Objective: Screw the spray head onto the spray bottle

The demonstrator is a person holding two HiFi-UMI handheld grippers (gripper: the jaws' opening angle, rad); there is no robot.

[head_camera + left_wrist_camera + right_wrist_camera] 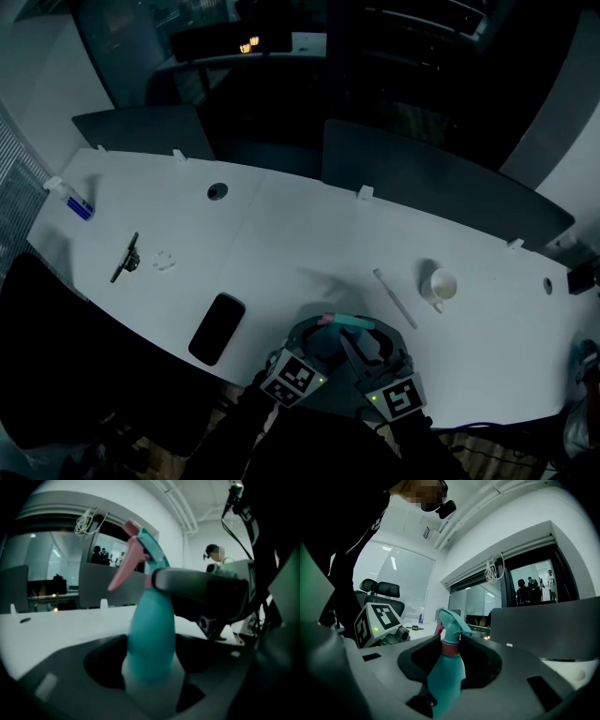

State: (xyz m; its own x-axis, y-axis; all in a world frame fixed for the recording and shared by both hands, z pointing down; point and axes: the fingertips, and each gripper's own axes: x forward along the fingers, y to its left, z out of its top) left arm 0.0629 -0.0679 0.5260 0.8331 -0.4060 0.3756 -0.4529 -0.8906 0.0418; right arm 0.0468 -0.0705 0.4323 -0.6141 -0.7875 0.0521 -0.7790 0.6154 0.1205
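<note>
Both grippers meet over the near edge of the white bench (309,225), marker cubes towards the person, with the teal spray bottle (152,634) carried between them, clear of the bench top. The left gripper (152,651) has its jaws part-way apart and closed on the lower body of the bottle, which fills the gap between them and stands roughly upright in the left gripper view. The right gripper (450,651) comes in from the other side, higher on the bottle. Its jaws stand a narrow gap apart and bear on both sides of the pink collar (451,648) at the neck, directly under the spray head (452,619). The spray head sits on top of the bottle with its pink trigger (125,569) hanging down on one side. Whether the thread is fully home cannot be told. In the head view the bottle shows only as a teal and pink patch between the two sets of jaws. Elsewhere on the bench, none of it touched: a dark phone (217,328) near the front edge, just left of the grippers. A white cup (441,285) is to the right, with a thin pale stick (395,298) beside it. A black tool (126,258) lies well to the left. A small bottle with a blue part (73,200) lies at the far left end.
</note>
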